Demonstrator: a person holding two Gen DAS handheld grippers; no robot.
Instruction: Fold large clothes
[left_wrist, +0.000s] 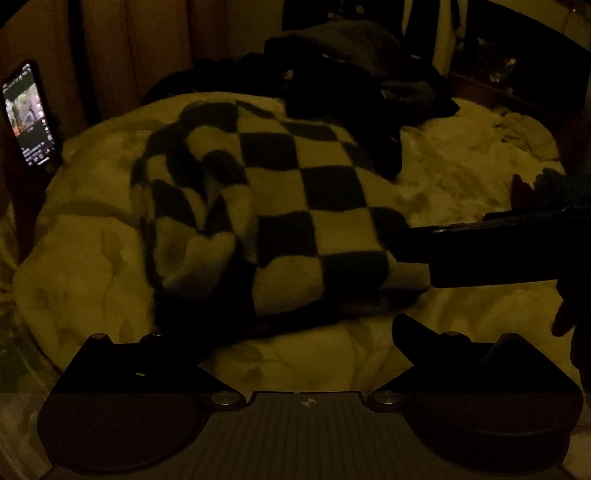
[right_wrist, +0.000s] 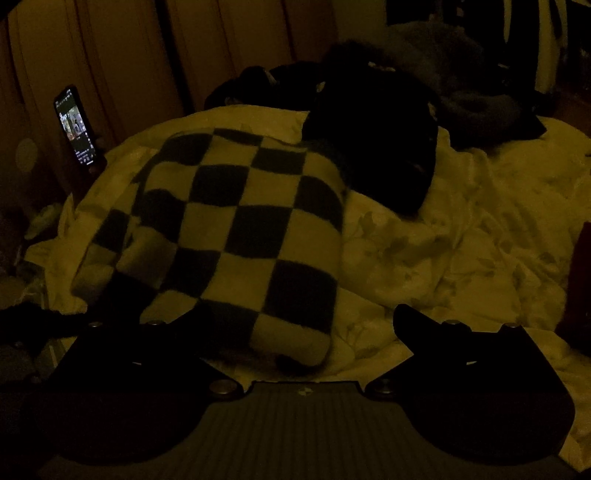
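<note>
Fuzzy checkered knit garment (right_wrist: 236, 236), partly folded, lies on the bed just beyond both wide tongs.

Left tongs (left_wrist: 295, 332) and right tongs (right_wrist: 299, 325) hold nothing. The knit looks thick, soft and limp, probably light; best gripped at its near rolled edge. Beneath, a crumpled pale quilt (right_wrist: 461, 240); farther back, dark clothes (right_wrist: 376, 147) and a lit phone (right_wrist: 75, 129).

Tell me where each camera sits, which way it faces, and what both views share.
Left wrist: on the left gripper, facing across the bed at the checkered sweater; the right gripper enters from the right, at the sweater's edge.
Right wrist: on the right gripper, jaws apart, low over the sweater's near edge.
Shared: sweater, dark clothes, lit phone, floral duvet.
</note>
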